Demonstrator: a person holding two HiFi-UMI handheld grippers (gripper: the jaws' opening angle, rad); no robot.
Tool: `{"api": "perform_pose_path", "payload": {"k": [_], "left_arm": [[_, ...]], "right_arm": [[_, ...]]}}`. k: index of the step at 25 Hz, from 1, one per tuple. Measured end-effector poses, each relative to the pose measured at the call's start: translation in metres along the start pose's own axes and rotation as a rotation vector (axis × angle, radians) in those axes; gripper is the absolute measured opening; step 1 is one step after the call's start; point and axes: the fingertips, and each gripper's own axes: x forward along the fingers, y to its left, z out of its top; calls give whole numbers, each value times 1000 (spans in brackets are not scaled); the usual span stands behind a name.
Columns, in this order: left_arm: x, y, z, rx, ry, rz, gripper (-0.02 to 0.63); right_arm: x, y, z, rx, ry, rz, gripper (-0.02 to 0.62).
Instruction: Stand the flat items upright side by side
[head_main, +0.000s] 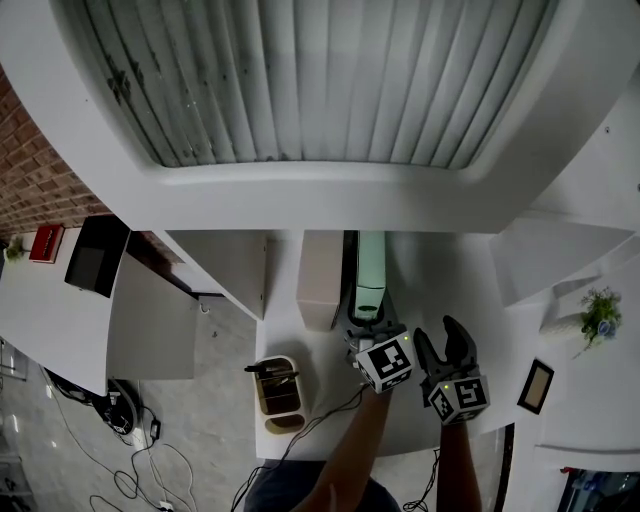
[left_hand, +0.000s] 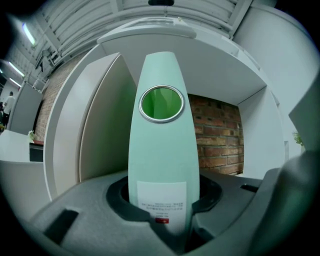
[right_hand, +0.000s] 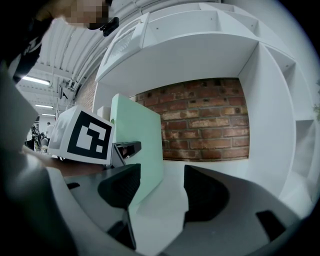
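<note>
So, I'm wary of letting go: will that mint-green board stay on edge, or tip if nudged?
Probably stiff: the mint-green board stands straight in the left gripper, no sag. Tall on a thin edge, it likely tips easily, though the beige board beside it could catch it. Its smooth face may slip.

I am looking into a white shelf bay (right_hand: 270, 115) that a red brick wall (right_hand: 200, 120) is backing. To my left a beige caddy (head_main: 277, 398) is holding dark pens (head_main: 268, 370), with cables (head_main: 150, 462) lying across the grey floor (head_main: 210, 425).
</note>
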Motion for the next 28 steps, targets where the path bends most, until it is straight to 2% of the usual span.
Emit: {"api": "perform_pose_path", "payload": {"k": [13,18,21,28], "left_arm": [[-2,-1,-14,-12,29,-20,170],[-2,-2,-10,-27,21,-39,194],[-4,-4,-11,-34,24,-52,230],[-12,-9,-13,-22,31,-82,236]], "right_arm": [[-3,1,-5,14,9,-7,268],[-5,1,-6,17,9,-12,268],[-9,2,-7,18,7,-15,268],[-17,3,-7,23,1,-28,268]]}}
